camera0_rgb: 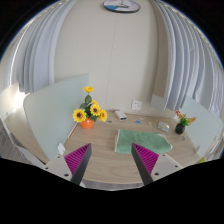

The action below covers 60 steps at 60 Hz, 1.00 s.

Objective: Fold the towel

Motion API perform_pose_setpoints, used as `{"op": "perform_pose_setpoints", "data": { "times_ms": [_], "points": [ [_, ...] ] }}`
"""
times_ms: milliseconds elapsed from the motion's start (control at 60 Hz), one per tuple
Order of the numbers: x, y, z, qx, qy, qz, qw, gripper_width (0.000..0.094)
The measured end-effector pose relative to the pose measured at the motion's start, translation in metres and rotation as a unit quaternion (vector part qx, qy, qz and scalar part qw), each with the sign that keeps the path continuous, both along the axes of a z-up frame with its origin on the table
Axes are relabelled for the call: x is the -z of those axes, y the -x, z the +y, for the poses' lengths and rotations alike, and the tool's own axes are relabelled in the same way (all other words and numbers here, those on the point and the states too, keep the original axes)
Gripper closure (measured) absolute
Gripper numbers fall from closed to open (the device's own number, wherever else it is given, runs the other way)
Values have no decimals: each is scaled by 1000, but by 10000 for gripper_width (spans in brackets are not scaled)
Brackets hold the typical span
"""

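Just beyond the right finger of the tongs [111,160], the towel [142,142] lies flat on the table [105,165], a pale green rectangle spread out on the light wood. The near edge of it sits right at the tip of the right pad [150,157], and I cannot tell whether the two actually touch. The left pad [76,157] has only bare table ahead of it. The tongs are spread wide, nothing between the fingers, a broad gap of tabletop showing there.

Further ahead and a little to the left of the tongs, a bunch of sunflowers [89,112] stands in an orange pot [87,123], upright, well apart from the towel. Straight ahead past the towel, a small dark object [122,115] rests on the table, too small to make out. Off to the right, beyond the towel's far corner, there is a second small plant [181,122] with something red in it, near the table's far side.

Pale chairs stand around the table: a chair [62,98] on the left, beside the flowers, and another one [205,130] to the right. Behind everything, light curtains [60,50] hang across the room, and a round wall clock [121,6] sits high above, straight ahead of the tongs.
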<state>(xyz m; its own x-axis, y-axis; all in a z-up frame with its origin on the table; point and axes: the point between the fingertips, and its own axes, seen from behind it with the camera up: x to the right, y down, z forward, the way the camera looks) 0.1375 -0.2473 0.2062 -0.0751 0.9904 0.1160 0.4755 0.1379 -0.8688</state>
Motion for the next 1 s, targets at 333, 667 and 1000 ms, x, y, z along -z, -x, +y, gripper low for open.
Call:
{"op": "perform_pose_setpoints", "data": {
  "times_ms": [333,667,1000],
  "points": [
    [102,125,21,43,-5,-18,999,86],
    [200,207,52,44,-49,-69,995,85],
    [218,217,47,44,-4,-93,995,633]
  ]
}}
